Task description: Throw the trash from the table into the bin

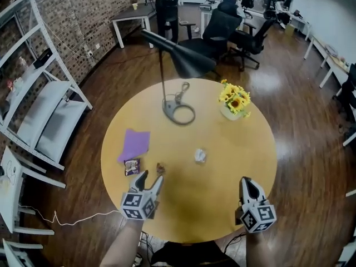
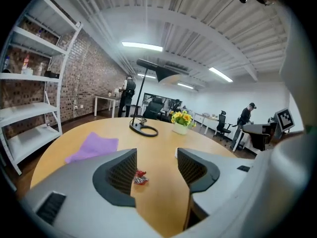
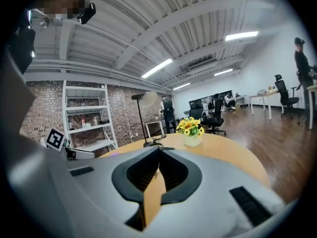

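1. Open-plan office, brick wall and white shelving to one side; round wooden table [image 1: 222, 196] in the middle, with a desk lamp [image 1: 179, 114], a vase of sunflowers [image 1: 234, 98] and a purple sheet [image 1: 135, 143] on it.
2. Three bits of trash on the table: small red wrapper [image 2: 140, 177], dark snack packet [image 1: 132, 166] just left of it by the purple sheet, crumpled white paper [image 1: 200, 156] further right, toward the middle.
3. Left gripper [image 2: 156, 168] low over the near edge, aimed across the table; fingers [image 2: 116, 175] spread wide, nothing pressed between them.
4. Red wrapper flat on the table just beyond those fingertips, close to the left finger rather than centred, touching neither pad. Too small and crumpled to show a long axis.
5. Right gripper [image 3: 158, 170] off to the right near the edge; fingers [image 3: 173, 175] closed together at the tips, holding nothing. Well apart from the red wrapper, so left clearly the nearer one.
6. Likely needs a short reach forward with a slight shift left to centre the wrapper before closing.
7. Bin in no view.
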`<control>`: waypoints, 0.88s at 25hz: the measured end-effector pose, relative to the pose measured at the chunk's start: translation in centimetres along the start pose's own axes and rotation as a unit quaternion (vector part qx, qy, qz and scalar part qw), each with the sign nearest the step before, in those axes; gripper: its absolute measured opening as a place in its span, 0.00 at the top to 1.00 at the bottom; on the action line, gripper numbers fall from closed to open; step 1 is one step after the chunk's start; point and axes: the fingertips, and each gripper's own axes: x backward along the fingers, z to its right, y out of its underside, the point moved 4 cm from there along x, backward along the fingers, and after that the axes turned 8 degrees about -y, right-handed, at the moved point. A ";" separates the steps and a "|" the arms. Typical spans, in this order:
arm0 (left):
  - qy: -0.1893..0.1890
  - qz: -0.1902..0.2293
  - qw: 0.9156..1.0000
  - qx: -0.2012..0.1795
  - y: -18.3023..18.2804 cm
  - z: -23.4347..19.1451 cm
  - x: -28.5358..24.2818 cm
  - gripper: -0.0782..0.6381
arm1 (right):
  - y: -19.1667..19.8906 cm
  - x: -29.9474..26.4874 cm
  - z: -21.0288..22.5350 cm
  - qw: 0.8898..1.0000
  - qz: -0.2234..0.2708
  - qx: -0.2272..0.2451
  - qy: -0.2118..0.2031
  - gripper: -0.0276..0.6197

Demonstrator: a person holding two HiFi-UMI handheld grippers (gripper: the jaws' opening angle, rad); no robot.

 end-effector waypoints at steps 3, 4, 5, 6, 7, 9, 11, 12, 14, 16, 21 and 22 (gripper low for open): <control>-0.008 -0.039 0.999 0.021 1.9 -1.0 -1.7 0.51 | 2.3 0.1 -0.6 0.999 -0.034 -0.016 0.004 0.95; -0.012 -0.054 0.998 0.037 2.6 -1.5 -2.5 0.51 | 3.0 0.1 -0.7 0.999 -0.043 -0.021 0.005 0.95; -0.017 -0.068 0.996 0.050 3.3 -2.0 -3.4 0.51 | 3.5 0.1 -0.8 0.998 -0.050 -0.024 0.006 0.95; -0.022 -0.082 0.995 0.058 4.1 -2.3 -4.3 0.51 | 4.0 0.1 -0.7 0.998 -0.055 -0.027 0.008 0.95; -0.027 -0.095 0.993 0.058 4.7 -2.6 -5.0 0.51 | 4.4 0.1 -0.6 0.998 -0.059 -0.029 0.010 0.95; -0.033 -0.113 0.992 0.044 5.6 -2.9 -6.2 0.51 | 5.2 0.1 -0.3 0.997 -0.069 -0.030 0.015 0.95; -0.040 -0.129 0.991 0.025 6.5 -3.1 -7.3 0.51 | 5.9 -0.1 -0.1 0.996 -0.077 -0.033 0.015 0.95; -0.044 -0.138 0.989 0.015 7.0 -3.3 -7.9 0.51 | 6.3 -0.1 0.0 0.996 -0.080 -0.037 0.015 0.95; -0.046 -0.162 0.986 -0.001 8.4 -3.3 -9.0 0.51 | 7.1 0.1 0.2 0.995 -0.087 -0.042 0.018 0.95; -0.055 -0.178 0.982 -0.003 9.4 -3.5 -9.8 0.51 | 7.7 0.4 0.5 0.995 -0.090 -0.044 0.022 0.95; -0.088 -0.169 0.981 -0.032 9.7 -3.8 -9.8 0.61 | 8.2 1.3 1.1 0.993 -0.095 -0.055 0.033 0.95; -0.088 -0.169 0.981 -0.036 9.7 -3.7 -9.8 0.61 | 8.2 1.4 1.2 0.993 -0.097 -0.054 0.034 0.95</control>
